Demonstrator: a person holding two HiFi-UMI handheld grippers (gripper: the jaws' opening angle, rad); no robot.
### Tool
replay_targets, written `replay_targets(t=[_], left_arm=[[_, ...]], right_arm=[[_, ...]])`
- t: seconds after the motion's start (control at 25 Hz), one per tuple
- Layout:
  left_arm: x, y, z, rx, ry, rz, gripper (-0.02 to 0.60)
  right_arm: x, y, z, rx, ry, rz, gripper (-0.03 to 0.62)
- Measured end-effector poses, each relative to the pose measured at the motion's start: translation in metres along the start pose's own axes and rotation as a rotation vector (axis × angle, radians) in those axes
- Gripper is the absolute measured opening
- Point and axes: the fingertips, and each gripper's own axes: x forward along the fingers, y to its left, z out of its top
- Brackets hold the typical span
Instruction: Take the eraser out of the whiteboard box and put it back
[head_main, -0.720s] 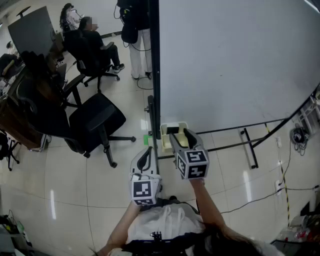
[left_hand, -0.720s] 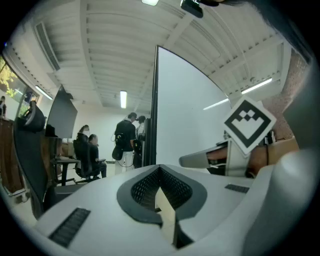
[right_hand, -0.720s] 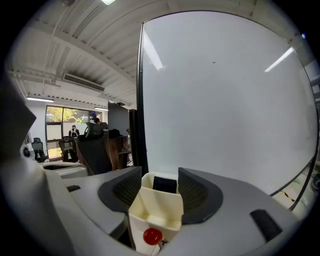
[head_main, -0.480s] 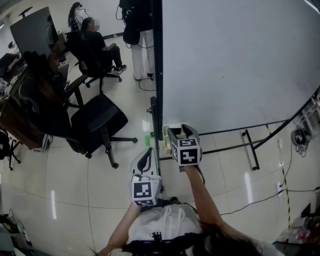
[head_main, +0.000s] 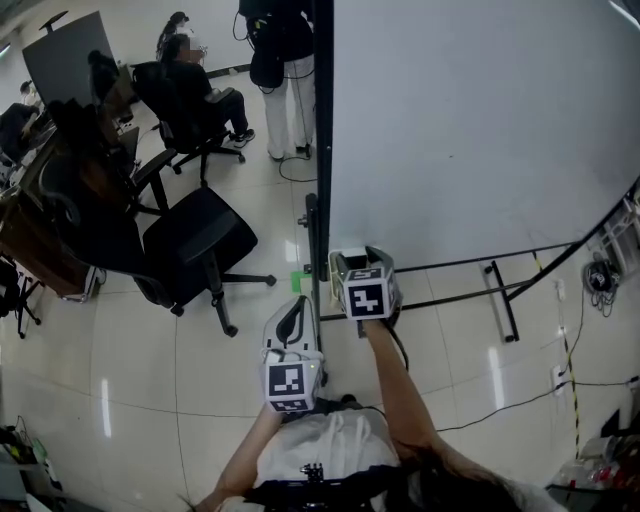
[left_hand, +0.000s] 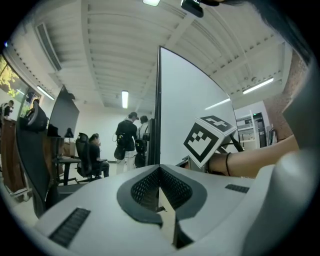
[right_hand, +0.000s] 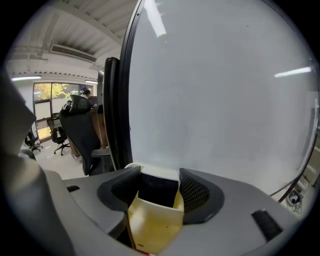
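Note:
My right gripper (head_main: 355, 268) reaches down over the pale whiteboard box (head_main: 338, 262) at the lower left corner of the whiteboard (head_main: 470, 130). In the right gripper view a yellow eraser (right_hand: 155, 222) with a black felt face fills the space between the pads, and the right gripper (right_hand: 159, 187) is shut on it. The box's cream rim (right_hand: 150, 171) shows just beyond the jaws. My left gripper (head_main: 290, 320) hangs level below and to the left, apart from the box. In its own view the left gripper (left_hand: 160, 192) is shut and holds nothing, with the right gripper's marker cube (left_hand: 210, 140) ahead.
A black office chair (head_main: 195, 240) stands left of the board's dark frame post (head_main: 322, 150). The stand's feet (head_main: 500, 295) and a cable (head_main: 500, 395) lie on the tiled floor. People (head_main: 280, 50) and a desk with a monitor (head_main: 65, 60) are further back.
My right gripper has moved forward, away from me and closer to the board, so that it now covers most of the box. The left gripper has stayed where it was.

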Motion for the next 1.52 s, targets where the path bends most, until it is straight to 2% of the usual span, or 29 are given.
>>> replay_targets(t=[0.08,0.24,0.32,0.44,0.68,0.88,1.04,1.2,1.52], left_arm=[[-0.001,0.002,0.000,-0.001,-0.001,0.002,0.003],[-0.002,0.009,0.001,-0.008,0.001,0.016,0.003],[-0.002,0.008,-0.001,-0.012,0.004,0.015,0.003],[0.000,0.003,-0.002,-0.009,0.009,-0.001,0.003],[0.004,-0.010,-0.003,0.004,0.015,-0.040,0.003],[0.003,-0.023,-0.002,0.081,0.049,-0.092,0.002],[0.002,-0.021,0.001,0.031,0.008,-0.079,0.002],[0.000,-0.020,0.001,0.054,0.001,-0.071,0.002],[0.001,-0.017,-0.002,0.047,0.013,-0.053,0.003]], right_arm=[[-0.015,-0.001,0.015,-0.033,-0.083,-0.015,0.275],[-0.065,-0.004,0.050,-0.029,-0.258,0.023,0.276],[-0.097,-0.003,0.060,-0.013,-0.310,0.042,0.275],[-0.131,-0.004,0.055,-0.006,-0.348,0.061,0.273],[-0.147,0.001,0.015,-0.004,-0.323,0.061,0.272],[-0.142,0.001,0.010,-0.013,-0.310,0.060,0.272],[-0.142,0.003,0.012,-0.016,-0.320,0.065,0.272],[-0.140,0.004,0.012,-0.021,-0.314,0.062,0.272],[-0.138,0.000,0.011,-0.025,-0.316,0.061,0.272]])
